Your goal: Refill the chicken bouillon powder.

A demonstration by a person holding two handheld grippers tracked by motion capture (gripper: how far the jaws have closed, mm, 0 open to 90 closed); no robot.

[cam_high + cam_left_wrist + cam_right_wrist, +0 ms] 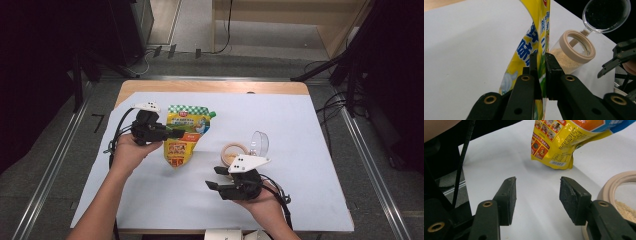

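Observation:
A yellow snack pouch (182,135) with a green checked top stands on the white sheet, its bottom corner touching the table. My left gripper (172,133) is shut on its edge; in the left gripper view the two jaws pinch the pouch (534,32) between their pads (551,65). A clear jar (232,152) with a beige rim holds tan powder, and its clear hinged lid (259,142) stands open. My right gripper (216,178) hovers just in front of the jar, open with nothing in it (537,195). The pouch's lower end (559,142) lies ahead of it.
The white sheet (300,130) covers a wooden table, with bare room to the right and at the near left. The jar (574,52) and its lid (606,15) stand just beyond the pouch, and the jar rim (616,182) sits right of the right jaw. Cables trail from both grippers.

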